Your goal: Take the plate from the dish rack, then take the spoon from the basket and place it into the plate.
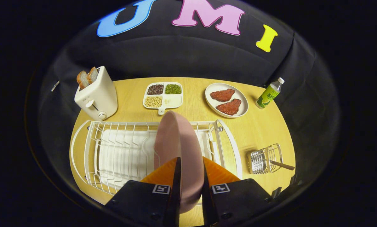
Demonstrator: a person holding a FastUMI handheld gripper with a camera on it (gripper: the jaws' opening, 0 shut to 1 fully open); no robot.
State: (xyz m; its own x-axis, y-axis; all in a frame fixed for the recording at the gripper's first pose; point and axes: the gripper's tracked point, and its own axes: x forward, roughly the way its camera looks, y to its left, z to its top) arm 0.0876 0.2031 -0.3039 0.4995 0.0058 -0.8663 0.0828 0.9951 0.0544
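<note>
Black cloth walls close in a pale wooden worktop [257, 132]. Along its far side stand a cream toaster [97, 94] with two bread slices, a white four-part tray [163, 96] of beans and grains, an oval dish [226, 99] with two red patties, and a green-labelled bottle [269, 94].

Nearer, a white wire rack [119, 151] spreads across the worktop. To its right, well apart, sits a small wire basket [265, 159]; a brown spoon [282, 164] handle pokes out of its right side.

Closest of all, the hand-held gripper [191, 164] has its two orange fingers closed narrowly on a pink plate [175, 142]. The plate stands on edge between them, over the rack's right half; whether its lower rim sits in the wires cannot be told.

The step in hand looks like taking the plate out. Doing it well likely means raising it straight up until clear of the wires, keeping a firm pinch so the rim does not slip, then laying it flat on bare worktop near the basket, so the spoon has a short trip.
</note>
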